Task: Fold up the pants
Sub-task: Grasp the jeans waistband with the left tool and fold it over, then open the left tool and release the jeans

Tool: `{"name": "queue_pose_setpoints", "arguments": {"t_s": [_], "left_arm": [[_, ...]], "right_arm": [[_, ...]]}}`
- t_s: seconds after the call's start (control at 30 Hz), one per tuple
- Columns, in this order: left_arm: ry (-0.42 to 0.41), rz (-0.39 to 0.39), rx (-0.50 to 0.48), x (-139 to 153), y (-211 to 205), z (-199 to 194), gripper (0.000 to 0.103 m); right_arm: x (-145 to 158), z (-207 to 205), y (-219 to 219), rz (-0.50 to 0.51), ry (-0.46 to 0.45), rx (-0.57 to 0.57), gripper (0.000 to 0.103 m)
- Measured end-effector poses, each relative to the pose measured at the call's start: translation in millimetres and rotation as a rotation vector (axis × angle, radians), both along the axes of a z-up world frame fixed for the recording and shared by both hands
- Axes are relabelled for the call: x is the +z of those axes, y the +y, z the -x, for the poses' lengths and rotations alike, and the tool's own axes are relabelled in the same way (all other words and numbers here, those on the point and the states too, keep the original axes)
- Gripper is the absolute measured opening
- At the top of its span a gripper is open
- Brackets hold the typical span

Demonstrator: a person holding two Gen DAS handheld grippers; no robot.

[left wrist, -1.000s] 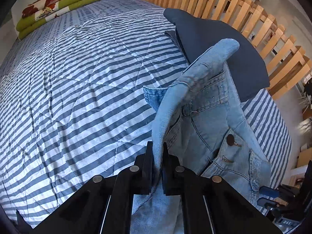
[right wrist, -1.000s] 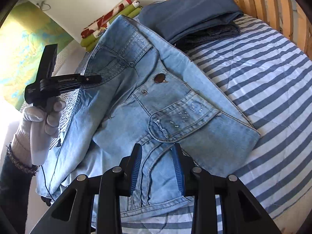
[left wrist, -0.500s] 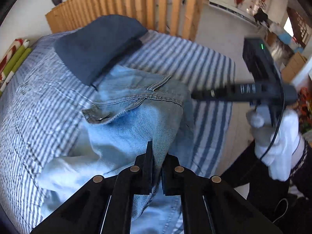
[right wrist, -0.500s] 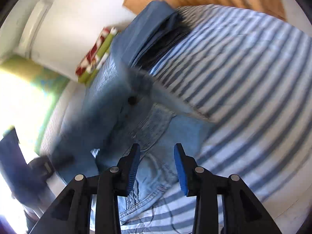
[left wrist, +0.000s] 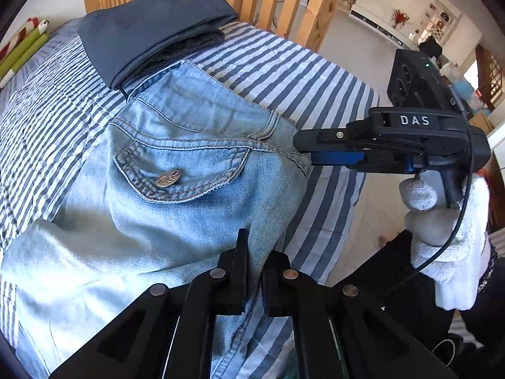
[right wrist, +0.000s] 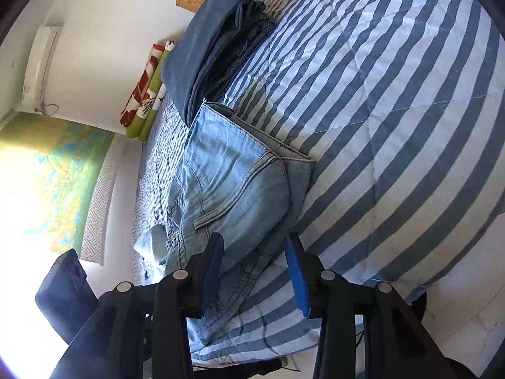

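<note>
our left tool point(left wrist: 254, 265) is clamped on a fold of the jeans point(left wrist: 189, 164), which lie bunched on the striped bed point(left wrist: 284, 63) just beside a folded dark garment point(left wrist: 151, 28). our right tool point(left wrist: 311, 153) has just been opening; its jaws stand apart at the waistband edge, and in its own view no denim is pinched between them. we judge the denim thick, fairly heavy and limp, not slippery, so the waistband and side seams give the firmest hold. the right tool's body reads "das"; the pocket button point(left wrist: 167, 178) carries an embossed motif we cannot read.
</note>
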State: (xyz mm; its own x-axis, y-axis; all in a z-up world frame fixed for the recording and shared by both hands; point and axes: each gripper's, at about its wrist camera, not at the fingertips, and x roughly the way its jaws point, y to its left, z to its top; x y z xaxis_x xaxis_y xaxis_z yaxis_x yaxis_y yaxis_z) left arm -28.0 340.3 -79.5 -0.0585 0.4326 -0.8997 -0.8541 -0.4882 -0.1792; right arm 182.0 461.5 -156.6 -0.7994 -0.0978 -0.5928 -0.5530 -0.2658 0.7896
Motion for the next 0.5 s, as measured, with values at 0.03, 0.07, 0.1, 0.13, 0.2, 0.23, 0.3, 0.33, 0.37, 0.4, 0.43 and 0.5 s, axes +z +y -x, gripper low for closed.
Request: {"name": "queue_pose_setpoints", "arguments": {"t_s": [0.03,0.07,0.1,0.13,0.2,0.23,0.3,0.33,0.37,0.4,0.43,0.5], "left_arm": [[0.009,0.003,-0.008,0,0,-1,0.006],[0.019,0.014,-0.021,-1,-1,-5,0.007],[0.010,0.033,-0.039,-3,-2,-9,0.011],[-0.012,0.047,-0.052,-3,-4,-9,0.019],[-0.034,0.028,-0.053,5,-19,-18,0.025],[-0.020,0.012,-0.038,13,-34,-19,0.029],[-0.013,-0.021,0.014,29,-75,-22,0.038],[-0.014,-0.032,0.048,36,-99,-25,0.042],[-0.003,-0.033,0.090,42,-122,-20,0.042],[0.013,-0.030,0.134,46,-148,-17,0.042],[0.025,-0.021,0.176,50,-173,-15,0.042],[0.054,0.011,0.269,50,-219,-11,0.042]], "right_arm": [[-3,-1,-2,0.017,0.024,-0.010,0.037],[-2,1,0,0.019,0.046,-0.024,0.033],[2,4,0,-0.006,0.043,-0.042,0.025],[9,7,-1,-0.063,-0.007,-0.050,0.012],[19,17,-4,-0.182,-0.158,-0.031,0.012],[20,19,-5,-0.211,-0.193,-0.016,0.012],[21,16,-8,-0.235,-0.231,0.015,0.014],[23,14,-9,-0.255,-0.248,0.025,0.019],[27,10,-10,-0.288,-0.261,0.030,0.025],[31,3,-10,-0.330,-0.273,0.031,0.029],[37,0,-9,-0.374,-0.284,0.032,0.035],[50,-1,-2,-0.429,-0.276,0.039,0.038]]}}
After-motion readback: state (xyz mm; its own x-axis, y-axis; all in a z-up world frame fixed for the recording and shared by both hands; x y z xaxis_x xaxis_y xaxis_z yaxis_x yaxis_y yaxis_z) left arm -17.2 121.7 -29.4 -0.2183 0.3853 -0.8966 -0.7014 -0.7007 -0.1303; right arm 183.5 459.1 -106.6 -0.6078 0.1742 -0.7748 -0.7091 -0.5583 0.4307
